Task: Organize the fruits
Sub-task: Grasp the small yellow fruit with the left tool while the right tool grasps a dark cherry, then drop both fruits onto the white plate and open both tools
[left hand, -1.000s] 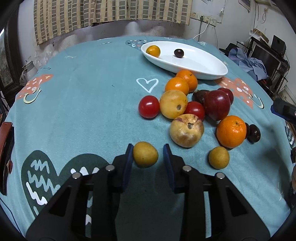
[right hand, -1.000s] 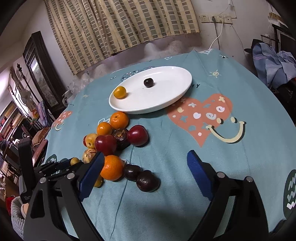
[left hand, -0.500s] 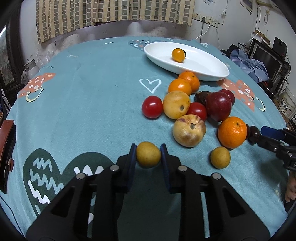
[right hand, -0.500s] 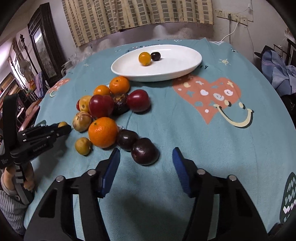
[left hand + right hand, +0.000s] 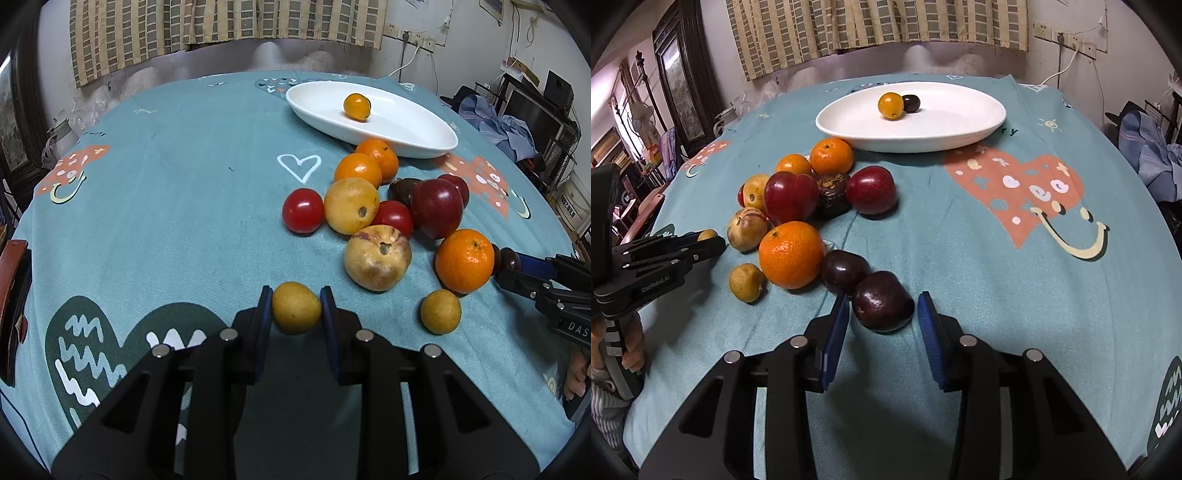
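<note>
The left gripper (image 5: 296, 308) is clamped on a small yellow fruit (image 5: 296, 313), both blue pads pressed against its sides, at the near edge of the pile. The right gripper (image 5: 882, 319) straddles a dark plum (image 5: 883, 301) — jaws parted, a gap showing on the right side, the left pad close to the skin, so nothing gripped yet. Just left of it sits a second dark plum (image 5: 845, 271), touching a big orange (image 5: 791, 254). Near that orange lies another small yellow fruit (image 5: 746, 282). Farther back, red plums (image 5: 790, 197), two smaller oranges (image 5: 832, 156) and a blotchy yellow apple (image 5: 377, 257) crowd together on the teal tablecloth (image 5: 960, 240). At the far end, the white oval plate (image 5: 960, 122) holds an orange-yellow fruit (image 5: 891, 105) and a dark one (image 5: 911, 103), touching.
</note>
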Tool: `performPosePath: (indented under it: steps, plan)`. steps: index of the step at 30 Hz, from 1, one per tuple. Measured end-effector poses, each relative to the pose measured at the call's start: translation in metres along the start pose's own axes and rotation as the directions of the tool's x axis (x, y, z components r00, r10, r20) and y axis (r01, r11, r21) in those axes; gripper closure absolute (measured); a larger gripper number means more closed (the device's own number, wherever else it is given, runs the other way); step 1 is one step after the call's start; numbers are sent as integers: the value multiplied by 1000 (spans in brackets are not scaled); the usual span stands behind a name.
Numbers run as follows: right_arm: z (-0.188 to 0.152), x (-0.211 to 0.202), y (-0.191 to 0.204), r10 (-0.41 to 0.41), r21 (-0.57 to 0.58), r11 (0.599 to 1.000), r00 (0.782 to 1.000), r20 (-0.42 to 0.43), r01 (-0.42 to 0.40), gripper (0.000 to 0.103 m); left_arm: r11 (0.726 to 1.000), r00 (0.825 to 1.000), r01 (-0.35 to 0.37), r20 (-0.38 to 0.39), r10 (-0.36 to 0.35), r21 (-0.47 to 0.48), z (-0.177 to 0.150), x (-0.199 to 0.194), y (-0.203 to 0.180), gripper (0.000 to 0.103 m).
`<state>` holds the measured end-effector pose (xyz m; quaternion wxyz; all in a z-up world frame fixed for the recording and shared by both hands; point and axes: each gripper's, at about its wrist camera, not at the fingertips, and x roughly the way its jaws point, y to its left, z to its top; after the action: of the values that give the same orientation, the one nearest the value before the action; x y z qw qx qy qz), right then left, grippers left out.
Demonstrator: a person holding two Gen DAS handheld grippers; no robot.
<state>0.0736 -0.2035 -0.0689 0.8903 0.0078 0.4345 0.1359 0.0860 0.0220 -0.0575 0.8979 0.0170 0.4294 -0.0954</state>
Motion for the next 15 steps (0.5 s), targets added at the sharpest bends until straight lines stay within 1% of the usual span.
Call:
performPosePath:
  steps: [3, 4, 6, 15]
  plan:
    - [1, 1, 0, 9, 2, 1000, 1000, 1, -9, 65, 1000, 1000, 2, 0, -2, -2, 0, 0, 0, 77]
    - [2, 0, -1, 11, 4, 1000, 1000, 5, -11, 68, 1000, 1000, 3, 0, -3, -3, 0, 0, 0, 77]
    - [1, 0, -1, 11, 7, 1000, 1000, 7, -11, 70, 1000, 1000, 6, 3, -6, -7, 0, 0, 1, 77]
    - [4, -17, -5, 22, 34, 999, 997, 70, -24, 71, 1000, 999, 7, 48, -6, -7, 2, -12, -2, 77]
